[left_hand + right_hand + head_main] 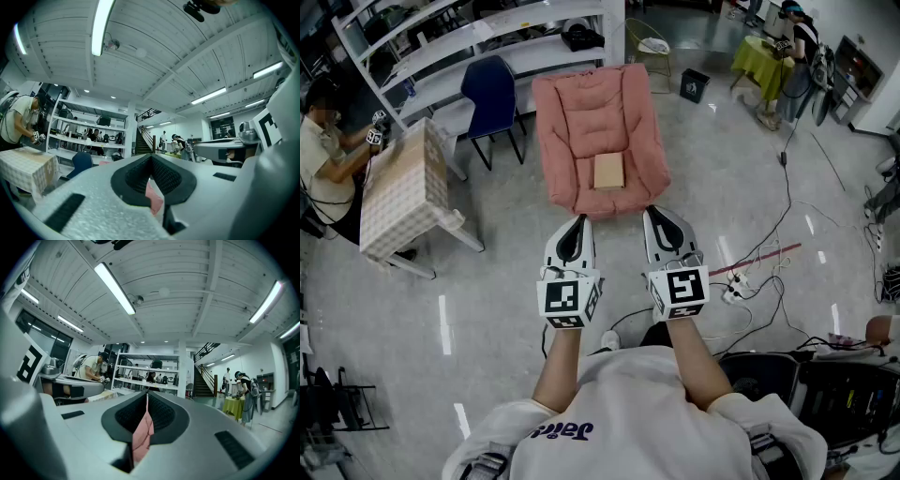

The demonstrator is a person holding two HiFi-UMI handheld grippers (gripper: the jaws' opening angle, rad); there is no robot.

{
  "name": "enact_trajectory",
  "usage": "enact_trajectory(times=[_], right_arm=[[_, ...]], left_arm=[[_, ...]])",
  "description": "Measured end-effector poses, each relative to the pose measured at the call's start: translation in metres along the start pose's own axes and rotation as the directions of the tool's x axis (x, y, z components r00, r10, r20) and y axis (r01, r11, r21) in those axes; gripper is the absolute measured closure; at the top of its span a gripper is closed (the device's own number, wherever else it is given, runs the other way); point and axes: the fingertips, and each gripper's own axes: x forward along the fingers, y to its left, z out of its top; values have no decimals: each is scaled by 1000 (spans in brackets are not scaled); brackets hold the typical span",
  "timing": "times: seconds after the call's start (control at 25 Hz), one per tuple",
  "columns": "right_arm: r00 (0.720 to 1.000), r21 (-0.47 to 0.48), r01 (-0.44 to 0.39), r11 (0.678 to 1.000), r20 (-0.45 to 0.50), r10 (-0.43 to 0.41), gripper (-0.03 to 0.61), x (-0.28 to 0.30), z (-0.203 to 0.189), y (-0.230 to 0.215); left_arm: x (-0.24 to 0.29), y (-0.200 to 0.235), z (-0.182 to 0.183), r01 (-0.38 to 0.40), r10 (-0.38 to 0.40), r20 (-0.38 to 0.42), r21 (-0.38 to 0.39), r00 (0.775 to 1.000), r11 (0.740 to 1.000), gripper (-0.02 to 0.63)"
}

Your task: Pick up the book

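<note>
While you are holding the left tool (pixel 577 225) and right tool (pixel 656 217) level, both closed on nothing, the book (pixel 608 172) is lying on the pink armchair (pixel 581 112) ahead, well apart; be opening one tool before reaching its near edge; blue chair (pixel 492 94), checked table (pixel 403 183) standing left; floor cables (pixel 739 284) trailing right, off your path.

no readable text; blue lettering (pixel 559 431) on the white shirt (pixel 647 412) is unclear.

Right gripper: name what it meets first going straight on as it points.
Probably the pink chair, whose front edge lies just ahead of the right gripper; pink fills its own view's centre. The book sits left of that line.
</note>
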Motion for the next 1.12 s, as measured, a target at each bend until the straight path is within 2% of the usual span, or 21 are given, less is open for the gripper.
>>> enact_trajectory(times=[0.36, 0.6, 0.8, 0.96, 1.12], right_arm=[[1000, -7, -5, 1000, -20, 4, 561, 8, -4, 22], [999, 10, -37, 999, -16, 37, 565, 32, -7, 28], [995, 84, -53, 995, -74, 60, 566, 55, -32, 3], [994, 140, -78, 987, -60, 87, 565, 97, -50, -30], [991, 149, -123, 981, -41, 130, 565, 153, -52, -67]], left_arm=[[-11, 28, 4, -25, 26, 18, -19, 1000, 999, 598], [11, 44, -2, -24, 24, 9, -27, 1000, 999, 598], [51, 44, -14, -24, 23, -24, -35, 999, 999, 598], [103, 47, -34, -24, 21, -66, -32, 998, 999, 598], [167, 55, -35, -42, 41, -87, -15, 995, 999, 598]])
